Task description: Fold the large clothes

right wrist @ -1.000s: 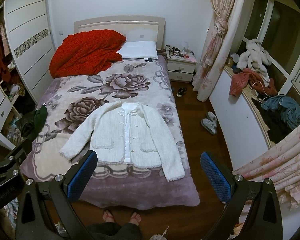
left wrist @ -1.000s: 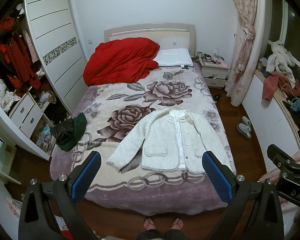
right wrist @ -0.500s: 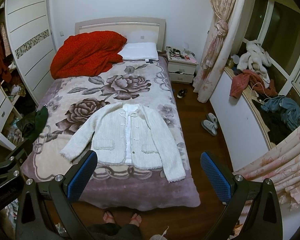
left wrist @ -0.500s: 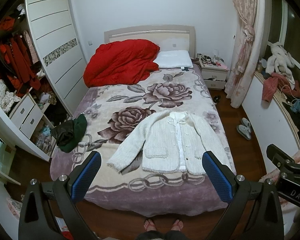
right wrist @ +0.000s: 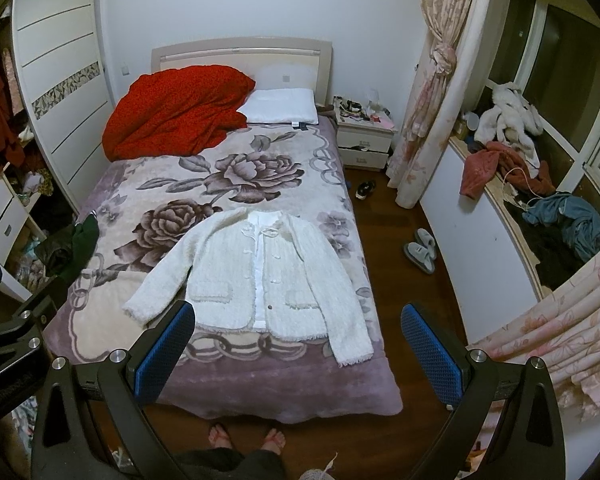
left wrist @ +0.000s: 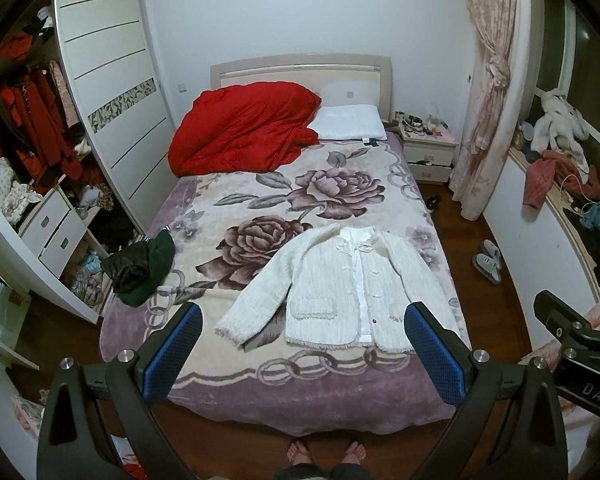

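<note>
Both claws, your left claw (left wrist: 303,354) and right claw (right wrist: 298,350), gape wide with nothing in them, held above the foot of the bed (left wrist: 300,396). You haven't started folding, I judge. The white cardigan (left wrist: 340,292) lies flat near that foot edge, collar toward the headboard, hem toward you. Next, reach for a sleeve.

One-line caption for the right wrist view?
Open right tool above a white cardigan spread flat on the bed.
</note>
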A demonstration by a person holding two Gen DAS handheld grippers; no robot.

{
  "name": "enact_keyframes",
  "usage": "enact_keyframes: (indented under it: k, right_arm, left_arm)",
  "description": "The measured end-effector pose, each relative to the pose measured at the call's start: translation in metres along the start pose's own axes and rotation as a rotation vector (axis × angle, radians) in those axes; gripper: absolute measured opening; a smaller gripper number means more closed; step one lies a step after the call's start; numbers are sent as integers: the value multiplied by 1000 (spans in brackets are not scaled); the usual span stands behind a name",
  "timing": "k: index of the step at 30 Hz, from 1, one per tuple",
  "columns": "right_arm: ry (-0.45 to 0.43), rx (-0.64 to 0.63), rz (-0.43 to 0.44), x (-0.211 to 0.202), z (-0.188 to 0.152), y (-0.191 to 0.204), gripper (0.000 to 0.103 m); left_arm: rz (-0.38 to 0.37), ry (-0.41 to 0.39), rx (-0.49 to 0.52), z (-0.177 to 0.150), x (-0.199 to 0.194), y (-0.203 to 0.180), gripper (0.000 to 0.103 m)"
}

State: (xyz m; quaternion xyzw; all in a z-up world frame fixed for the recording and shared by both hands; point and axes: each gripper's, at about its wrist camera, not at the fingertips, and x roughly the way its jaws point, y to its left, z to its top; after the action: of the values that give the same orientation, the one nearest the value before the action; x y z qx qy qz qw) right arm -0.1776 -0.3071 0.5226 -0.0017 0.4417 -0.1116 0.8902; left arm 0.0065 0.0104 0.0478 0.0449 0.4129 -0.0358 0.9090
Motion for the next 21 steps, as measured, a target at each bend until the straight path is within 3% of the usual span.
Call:
enact_keyframes:
  k: [3,6,14,21]
  right_arm:
    - [-1,-1,0,2,-3,0,103]
    - [-4,-3,2,-23,26,10,103]
    - [-8,-2,1,-22,21,9,103]
    - [13,33,14,-23,47,18,103]
  left_arm:
    - [-1,-4,-2,3,0,1,103]
    - [-3,-8,-4,8,0,2,103]
    - [-3,-10,-4,6,1,1,103]
    - [-16,-27,2,11,15,0,103]
